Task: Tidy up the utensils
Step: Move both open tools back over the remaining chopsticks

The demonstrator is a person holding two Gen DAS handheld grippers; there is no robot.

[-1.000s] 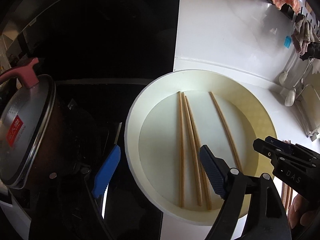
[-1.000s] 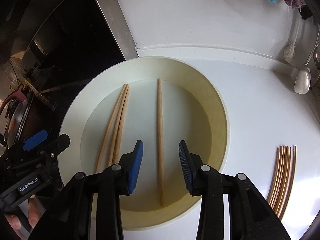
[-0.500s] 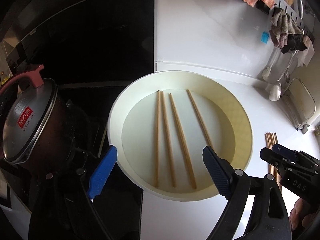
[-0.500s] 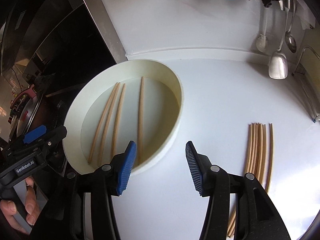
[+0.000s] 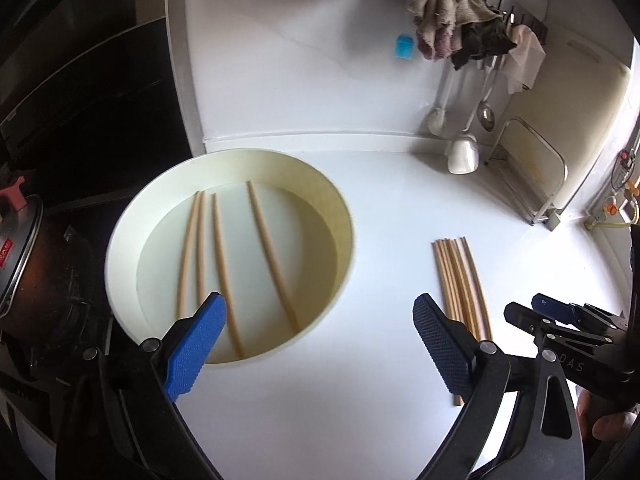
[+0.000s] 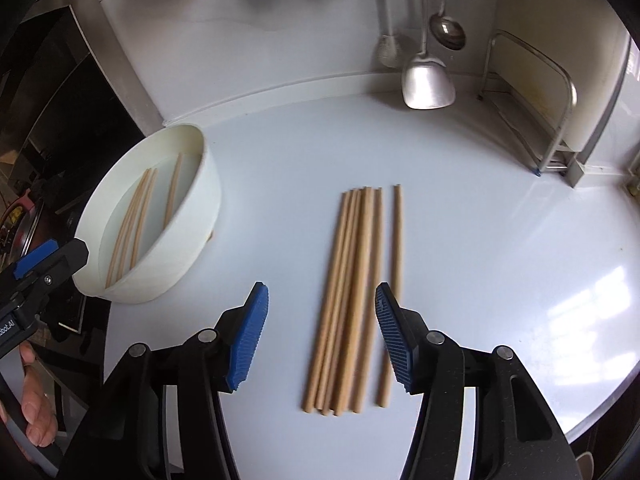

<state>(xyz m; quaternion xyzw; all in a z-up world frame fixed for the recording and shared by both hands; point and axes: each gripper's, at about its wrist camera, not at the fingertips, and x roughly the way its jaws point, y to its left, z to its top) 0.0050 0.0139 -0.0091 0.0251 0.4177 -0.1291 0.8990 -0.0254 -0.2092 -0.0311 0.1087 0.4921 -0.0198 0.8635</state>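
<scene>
Looking down my right gripper (image 6: pixel 318 334), I see the row of chopsticks (image 6: pixel 352 300) lying flat on the white counter (image 6: pixel 500 240), its near ends running between the wide-spread blue pads (image 6: pixel 248 336), which hold nothing; one stick lies slightly apart on the right. My left gripper (image 5: pixel 320 344) is spread even wider and is also empty. Its left pad overlaps the near rim of the white basin (image 5: pixel 340 208), where four more chopsticks (image 5: pixel 224 264) rest on the bottom, and its right pad sits at the near end of the counter row.

The counter meets a white wall at the far side, where a spatula (image 6: pixel 428 80), a ladle (image 6: pixel 448 30) and cloths (image 5: pixel 452 24) hang. A dark stove with a lidded pot (image 5: pixel 24 264) sits left.

A second ago both grippers hung over the basin; now both have swung right, and the counter row is centred under the right one.
</scene>
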